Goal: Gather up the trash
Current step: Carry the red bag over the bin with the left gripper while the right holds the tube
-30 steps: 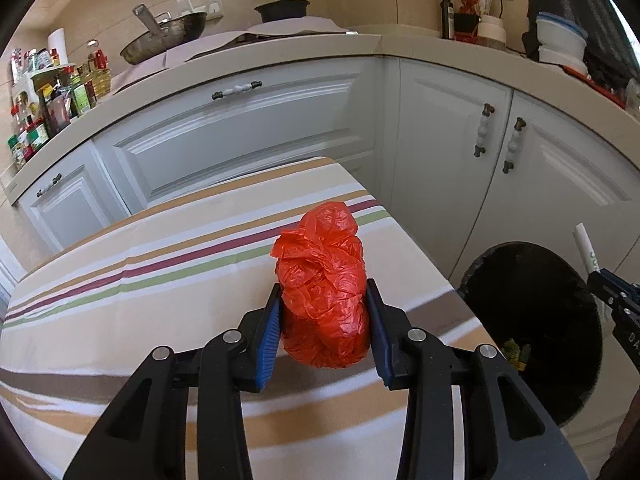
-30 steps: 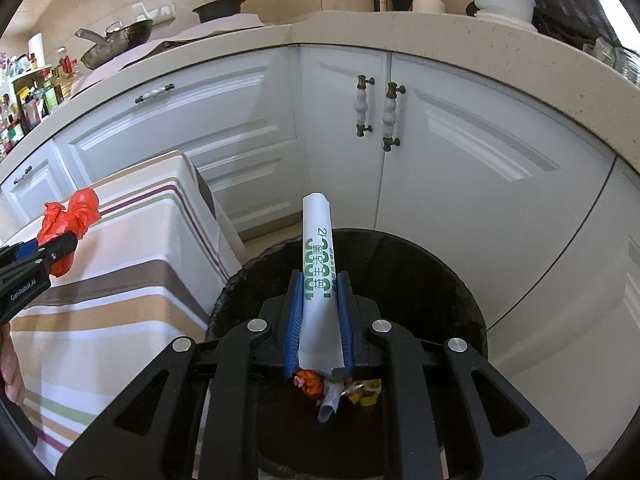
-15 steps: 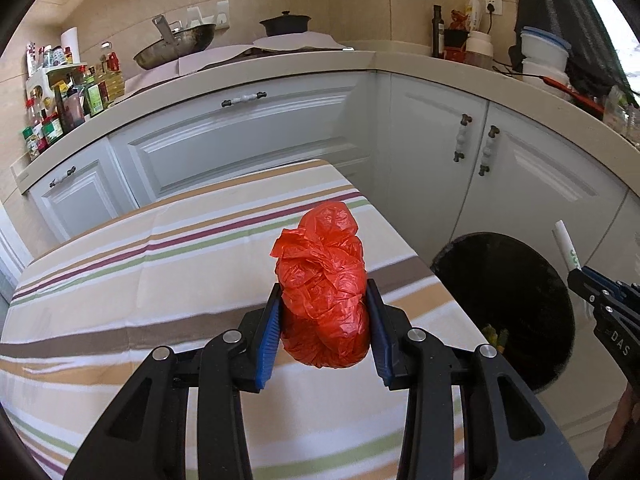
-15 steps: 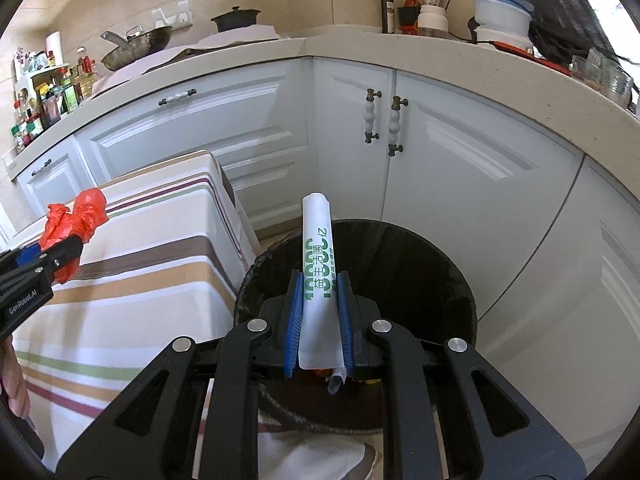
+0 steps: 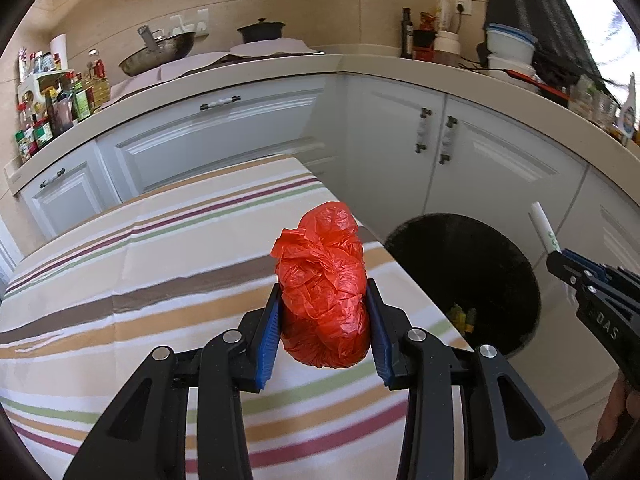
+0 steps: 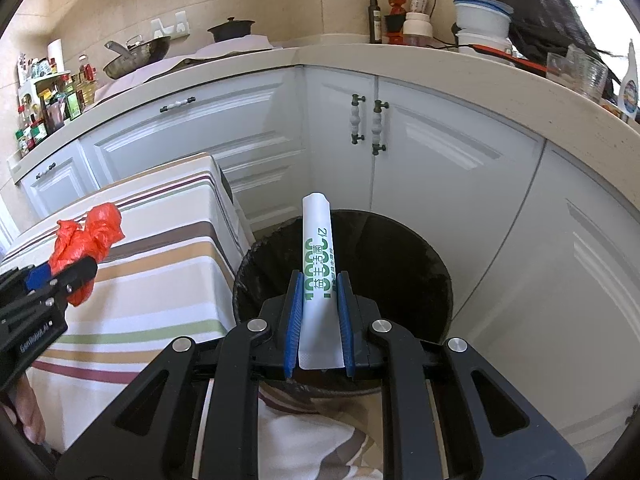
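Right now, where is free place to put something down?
The striped tablecloth is bare left of the red bag held in the left gripper. The countertop is crowded: wok, spice bottles, containers.

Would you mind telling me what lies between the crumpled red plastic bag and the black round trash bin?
Only the striped tablecloth's corner and edge; in the left wrist view, nothing else separates the crumpled red plastic bag from the black round trash bin.

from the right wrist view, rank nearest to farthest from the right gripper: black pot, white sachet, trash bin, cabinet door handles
1. white sachet, clamped between the right gripper fingers.
2. trash bin, just beyond and below.
3. cabinet door handles, on the doors behind the bin.
4. black pot, up on the counter, back left.
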Tool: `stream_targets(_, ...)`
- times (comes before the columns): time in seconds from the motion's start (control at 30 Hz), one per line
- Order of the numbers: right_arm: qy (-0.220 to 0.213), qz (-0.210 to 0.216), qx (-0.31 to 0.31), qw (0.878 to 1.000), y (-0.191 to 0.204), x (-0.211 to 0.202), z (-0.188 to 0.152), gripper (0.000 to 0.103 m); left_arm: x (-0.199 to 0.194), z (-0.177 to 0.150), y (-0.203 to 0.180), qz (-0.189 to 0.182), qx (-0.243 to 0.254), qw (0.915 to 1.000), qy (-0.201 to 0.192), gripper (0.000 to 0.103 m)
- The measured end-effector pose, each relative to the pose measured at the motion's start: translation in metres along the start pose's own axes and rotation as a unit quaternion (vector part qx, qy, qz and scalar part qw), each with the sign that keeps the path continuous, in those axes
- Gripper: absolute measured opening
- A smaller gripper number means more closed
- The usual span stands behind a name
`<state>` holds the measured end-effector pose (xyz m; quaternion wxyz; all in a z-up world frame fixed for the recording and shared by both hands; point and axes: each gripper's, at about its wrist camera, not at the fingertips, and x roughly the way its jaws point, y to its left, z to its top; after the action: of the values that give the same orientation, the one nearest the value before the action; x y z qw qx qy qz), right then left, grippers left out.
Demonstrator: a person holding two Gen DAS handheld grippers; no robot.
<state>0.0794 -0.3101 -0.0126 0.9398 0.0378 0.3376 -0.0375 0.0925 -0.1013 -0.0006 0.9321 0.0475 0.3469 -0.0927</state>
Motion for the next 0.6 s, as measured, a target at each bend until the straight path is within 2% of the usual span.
stream_targets(0.3, -0.01, -0.018, 0.008, 1.0, -0.015, -0.004, -0.006, 0.017, 0.002, -0.006, -0.021, -0.02, 0.014, 0.9997, 0.004, 0.039)
stream_targets(0.6, -0.033, -0.03, 0.015, 0.999, -0.03, 0.0, 0.003, 0.017, 0.009, 0.016, -0.045, -0.029, 0.023, 0.9987, -0.036, 0.039)
